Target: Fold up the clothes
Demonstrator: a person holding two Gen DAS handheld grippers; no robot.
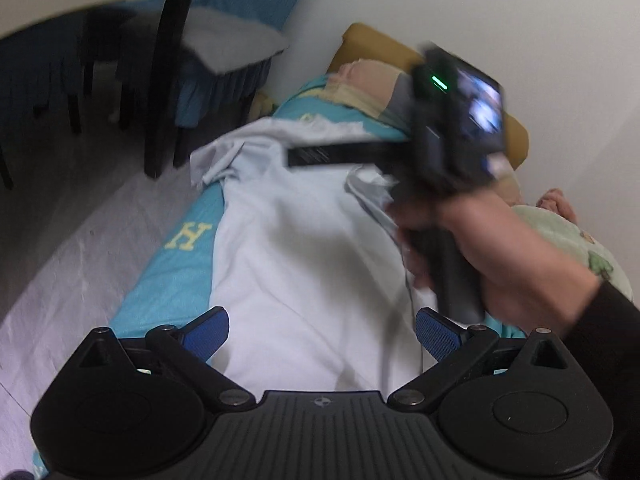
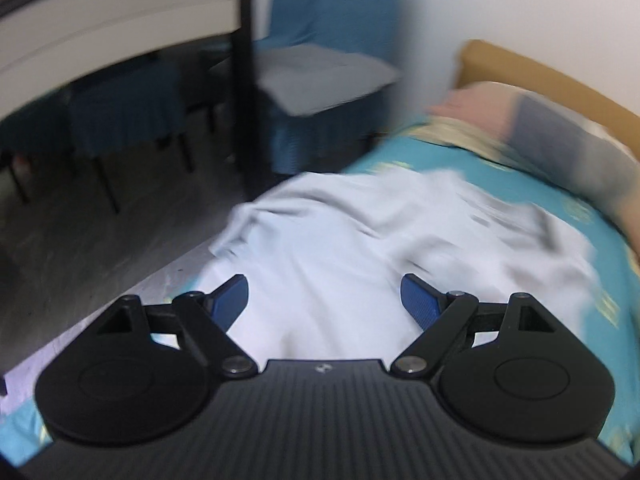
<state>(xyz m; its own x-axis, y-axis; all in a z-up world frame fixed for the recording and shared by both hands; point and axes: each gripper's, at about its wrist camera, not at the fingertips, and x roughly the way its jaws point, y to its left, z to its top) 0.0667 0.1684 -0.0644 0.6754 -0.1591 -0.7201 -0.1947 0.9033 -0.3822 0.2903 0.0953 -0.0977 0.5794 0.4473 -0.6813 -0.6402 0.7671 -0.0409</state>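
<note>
A pale blue-white garment (image 1: 296, 236) lies spread along the teal bed cover (image 1: 168, 284); it also shows in the right wrist view (image 2: 360, 240). My left gripper (image 1: 322, 330) is open and empty, low over the garment's near end. My right gripper (image 2: 322, 300) is open and empty above the garment's middle. In the left wrist view the right gripper's body (image 1: 452, 136), held in a hand, hovers over the garment's right side; its fingers are hidden there. Both views are motion-blurred.
A pillow (image 2: 560, 140) and a folded pink and yellow pile (image 1: 360, 84) lie at the bed's head by a mustard headboard (image 1: 380, 46). A green blanket (image 1: 572, 240) lies right. A black table leg (image 1: 168, 80) and blue-covered chairs (image 2: 312, 92) stand on the floor to the left.
</note>
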